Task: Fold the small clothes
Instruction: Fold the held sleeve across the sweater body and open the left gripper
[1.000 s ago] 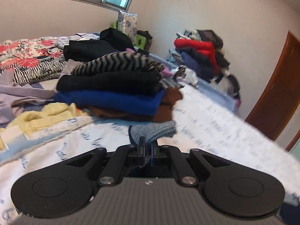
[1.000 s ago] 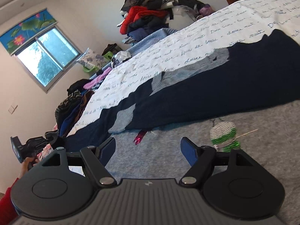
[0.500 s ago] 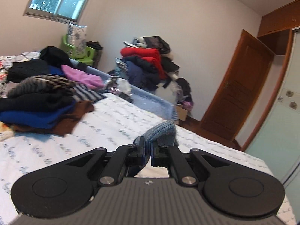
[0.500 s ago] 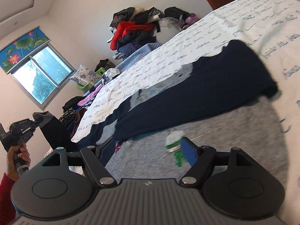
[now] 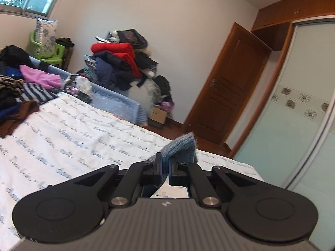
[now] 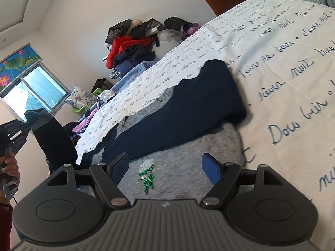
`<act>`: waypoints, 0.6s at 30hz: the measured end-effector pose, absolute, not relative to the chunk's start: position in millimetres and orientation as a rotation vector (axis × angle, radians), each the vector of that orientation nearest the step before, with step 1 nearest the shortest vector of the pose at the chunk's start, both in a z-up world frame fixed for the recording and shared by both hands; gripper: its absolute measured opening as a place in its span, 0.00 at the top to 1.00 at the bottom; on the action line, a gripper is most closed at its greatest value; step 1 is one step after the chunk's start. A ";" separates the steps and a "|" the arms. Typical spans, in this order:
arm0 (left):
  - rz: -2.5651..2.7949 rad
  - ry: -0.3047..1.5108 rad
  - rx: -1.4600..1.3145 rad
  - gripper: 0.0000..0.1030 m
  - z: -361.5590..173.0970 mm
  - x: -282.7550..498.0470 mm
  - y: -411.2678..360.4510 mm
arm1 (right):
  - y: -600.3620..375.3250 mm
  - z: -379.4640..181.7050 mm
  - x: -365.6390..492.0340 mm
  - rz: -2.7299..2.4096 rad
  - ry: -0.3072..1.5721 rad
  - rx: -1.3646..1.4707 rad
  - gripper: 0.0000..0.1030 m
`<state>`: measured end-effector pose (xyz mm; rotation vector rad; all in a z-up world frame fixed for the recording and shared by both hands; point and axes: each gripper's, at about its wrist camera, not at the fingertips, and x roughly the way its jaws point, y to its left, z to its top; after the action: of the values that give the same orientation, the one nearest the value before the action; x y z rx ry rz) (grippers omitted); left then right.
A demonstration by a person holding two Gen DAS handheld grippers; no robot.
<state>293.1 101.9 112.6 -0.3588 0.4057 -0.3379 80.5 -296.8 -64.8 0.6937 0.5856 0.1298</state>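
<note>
While the left gripper (image 5: 164, 168) is clamped tight on the grey-blue cuff of a dark sock (image 6: 53, 140), lifting it clear of the bed (image 5: 69, 138), the right gripper (image 6: 165, 167) hangs with its fingers spread wide and nothing between them, just above a grey garment (image 6: 188, 163) lying beside a navy garment (image 6: 184, 108) on the script-printed sheet
</note>
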 end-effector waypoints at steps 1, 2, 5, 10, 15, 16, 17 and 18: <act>-0.356 0.406 -0.363 0.93 111.3 292.5 93.8 | -300.0 -66.3 79.1 0.126 0.586 0.699 0.26; -0.376 0.406 -0.369 0.93 110.3 291.2 84.9 | -302.7 -67.2 77.9 0.122 0.585 0.705 0.26; -0.438 0.410 -0.373 0.93 106.4 291.4 57.0 | -310.1 -68.7 74.3 0.113 0.580 0.715 0.26; -0.507 0.432 -0.377 0.93 92.2 292.8 8.2 | -320.7 -67.6 70.4 0.091 0.566 0.723 0.26; -0.546 0.467 -0.326 0.93 64.7 294.1 -48.6 | -330.0 -71.7 65.5 0.070 0.565 0.738 0.26; -0.557 0.480 -0.315 0.93 57.2 294.4 -59.9 | -331.7 -72.7 64.4 0.064 0.566 0.740 0.26; -0.570 0.491 -0.305 0.93 50.3 293.4 -71.4 | -333.6 -74.1 63.3 0.058 0.567 0.743 0.26; -0.580 0.506 -0.301 0.93 42.2 293.2 -80.9 | -335.7 -75.4 61.7 0.054 0.567 0.748 0.26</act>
<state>293.2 -80.9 42.2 -0.3014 0.5058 -0.5798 61.7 -335.7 -75.4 0.7480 0.5670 0.0539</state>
